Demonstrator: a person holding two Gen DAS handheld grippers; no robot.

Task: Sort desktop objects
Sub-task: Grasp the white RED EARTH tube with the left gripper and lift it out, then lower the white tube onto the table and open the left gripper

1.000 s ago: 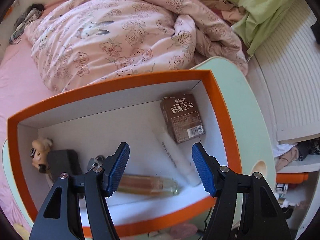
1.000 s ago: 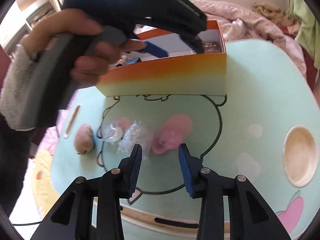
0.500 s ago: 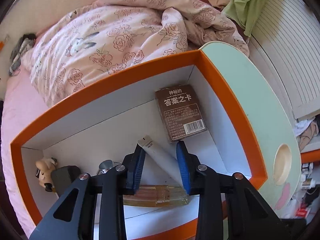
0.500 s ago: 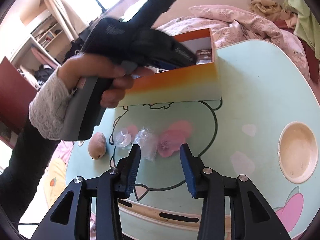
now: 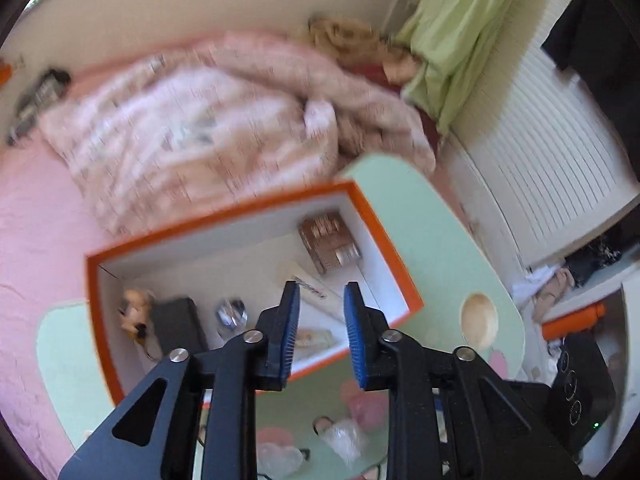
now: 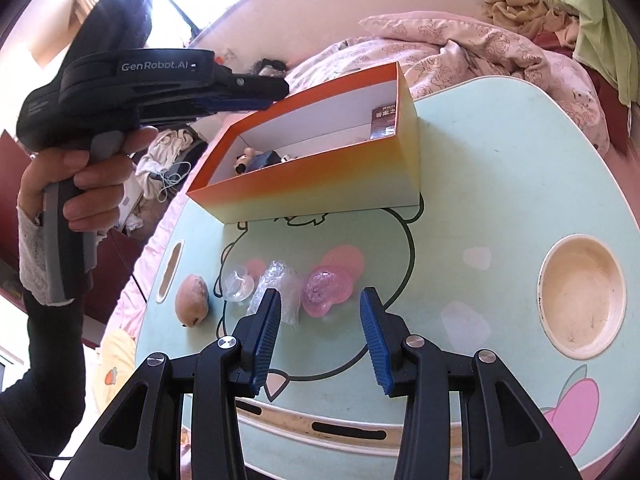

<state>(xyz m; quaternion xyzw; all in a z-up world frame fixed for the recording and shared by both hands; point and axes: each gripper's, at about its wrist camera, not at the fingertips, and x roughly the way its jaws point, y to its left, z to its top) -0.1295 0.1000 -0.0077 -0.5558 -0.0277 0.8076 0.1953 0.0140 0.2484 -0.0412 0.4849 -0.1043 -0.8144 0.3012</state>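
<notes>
An orange-rimmed white box (image 5: 384, 236) (image 6: 320, 184) stands on the mint table (image 6: 500, 168). It holds a brown card box (image 5: 329, 241), a white tube (image 5: 310, 286), a glass bottle (image 5: 314, 338), a black block (image 5: 176, 320), a small doll (image 5: 134, 310) and a metal piece (image 5: 230, 312). My left gripper (image 5: 319, 332) is raised above the box, jaws narrowly apart and empty. My right gripper (image 6: 320, 336) is open and empty, low over the table just short of a pink heart-shaped piece (image 6: 326, 290), a clear plastic wrap (image 6: 276, 286), a clear cap (image 6: 239, 284) and a brown plush (image 6: 193, 300).
A round cream recess (image 6: 580, 296) sits in the table at the right. A bed with a pink quilt (image 5: 192, 132) lies beyond the table. A white slatted cabinet (image 5: 540, 168) stands on the right. A black device (image 5: 580, 392) is near the table's right edge.
My left gripper closed from wide to narrow, then lifted up and back out of the box, empty. My right gripper opened wider and stayed near the pink piece.
</notes>
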